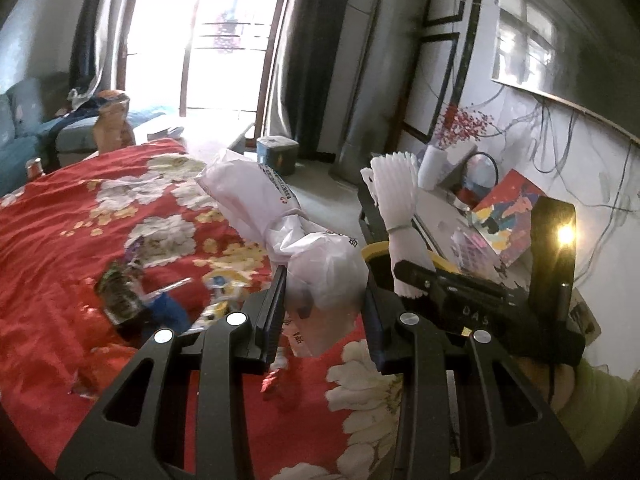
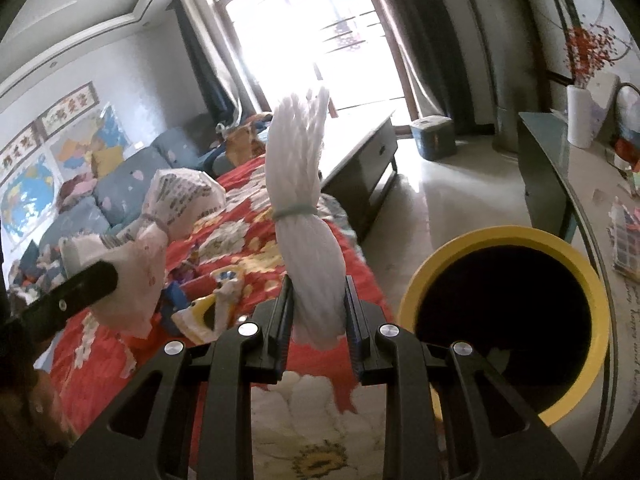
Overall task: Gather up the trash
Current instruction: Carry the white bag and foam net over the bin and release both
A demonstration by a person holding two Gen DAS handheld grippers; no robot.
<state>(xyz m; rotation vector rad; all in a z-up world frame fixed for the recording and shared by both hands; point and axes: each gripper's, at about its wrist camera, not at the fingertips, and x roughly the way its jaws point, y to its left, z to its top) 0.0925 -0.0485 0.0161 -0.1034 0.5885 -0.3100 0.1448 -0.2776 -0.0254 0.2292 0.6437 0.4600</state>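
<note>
— Two grippers, both full?
— Yes; left gripper (image 1: 324, 308) pinches a knotted plastic bag (image 1: 320, 264); right gripper (image 2: 318, 312) clamps a white foam bundle (image 2: 302, 200), over the red bedspread (image 2: 100, 360); yellow bin (image 2: 504, 320) just beside; window (image 2: 320, 32) beyond.

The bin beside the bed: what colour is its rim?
Yellow; the bin is black inside. The right wrist view shows it best.

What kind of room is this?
Probably a living room in a home: a blue cushioned sofa, big bright curtained glass doors and a red flowered cloth spread with trash.
</note>
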